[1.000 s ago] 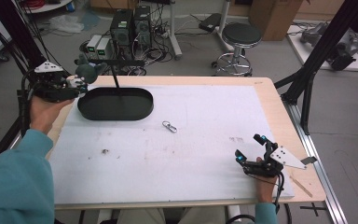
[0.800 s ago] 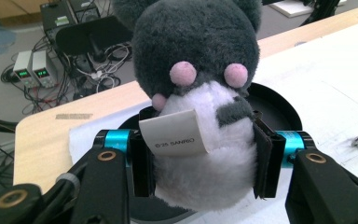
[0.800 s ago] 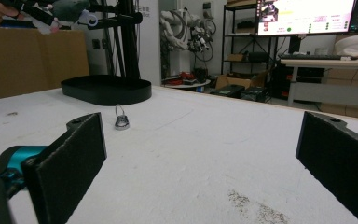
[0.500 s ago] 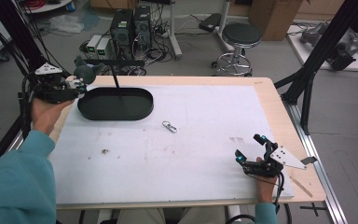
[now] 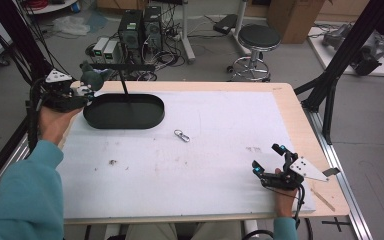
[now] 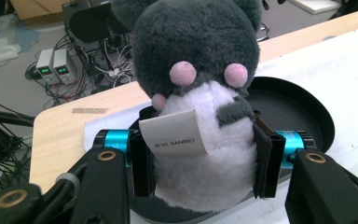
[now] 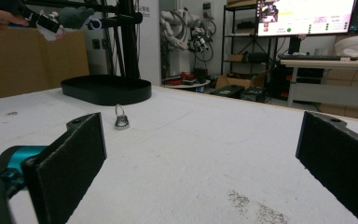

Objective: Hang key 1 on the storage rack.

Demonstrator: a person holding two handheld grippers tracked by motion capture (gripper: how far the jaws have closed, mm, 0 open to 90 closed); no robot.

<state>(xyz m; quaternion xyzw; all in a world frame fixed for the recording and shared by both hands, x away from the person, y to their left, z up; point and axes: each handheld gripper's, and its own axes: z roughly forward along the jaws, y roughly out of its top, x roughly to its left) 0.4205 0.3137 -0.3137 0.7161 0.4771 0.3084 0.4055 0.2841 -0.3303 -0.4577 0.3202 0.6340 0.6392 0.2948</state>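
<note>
A grey and white plush toy (image 6: 200, 93) with pink cheeks and a paper tag sits squeezed between the pads of my left gripper (image 6: 203, 158). In the high view my left gripper (image 5: 82, 90) holds the plush (image 5: 94, 77) in the air at the table's far left corner, beside the crossbar of a black stand (image 5: 115, 66). Below it lies the stand's oval black base (image 5: 150, 117). My right gripper (image 5: 266, 158) rests near the front right of the white mat, jaws wide open with nothing between them (image 7: 200, 154).
A small metal clip (image 5: 182, 135) lies on the white mat in the middle of the table, also ahead of the right gripper (image 7: 121, 119). The stand's upright post (image 5: 125, 85) rises from the base. Crumbs (image 5: 113, 161) dot the mat at the left.
</note>
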